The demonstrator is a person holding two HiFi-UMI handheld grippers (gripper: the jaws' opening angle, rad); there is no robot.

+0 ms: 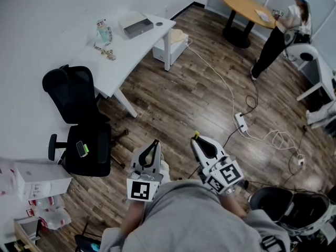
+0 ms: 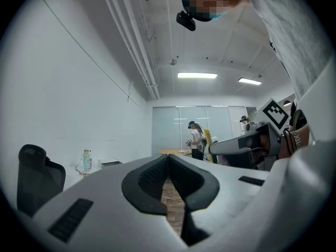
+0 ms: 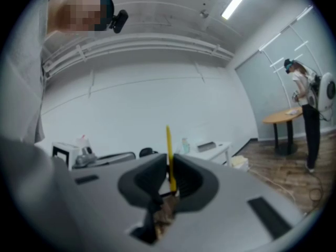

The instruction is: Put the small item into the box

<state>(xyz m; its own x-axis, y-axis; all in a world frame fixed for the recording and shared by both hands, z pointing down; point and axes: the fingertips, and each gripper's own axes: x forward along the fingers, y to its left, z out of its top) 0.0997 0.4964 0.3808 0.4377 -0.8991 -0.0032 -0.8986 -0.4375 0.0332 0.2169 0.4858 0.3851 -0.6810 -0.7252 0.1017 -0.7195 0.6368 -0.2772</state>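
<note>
Both grippers are held close to my body, above the wooden floor. My right gripper (image 1: 197, 137) is shut on a thin yellow stick-like item (image 3: 168, 152); its yellow tip (image 1: 196, 134) pokes out past the jaws. My left gripper (image 1: 154, 142) is shut with nothing in it, and its jaws meet at the tip (image 2: 168, 157). A flat grey box (image 1: 137, 26) lies on the white desk (image 1: 126, 54) far ahead at the upper left, well away from both grippers. The box also shows small in the left gripper view (image 2: 109, 163) and the right gripper view (image 3: 206, 146).
A black office chair (image 1: 79, 119) stands left of the grippers, beside the desk. A pale bottle (image 1: 103, 33) sits on the desk. A power strip with cables (image 1: 241, 122) lies on the floor to the right. Another person (image 1: 281, 30) stands by a round wooden table (image 1: 247, 7).
</note>
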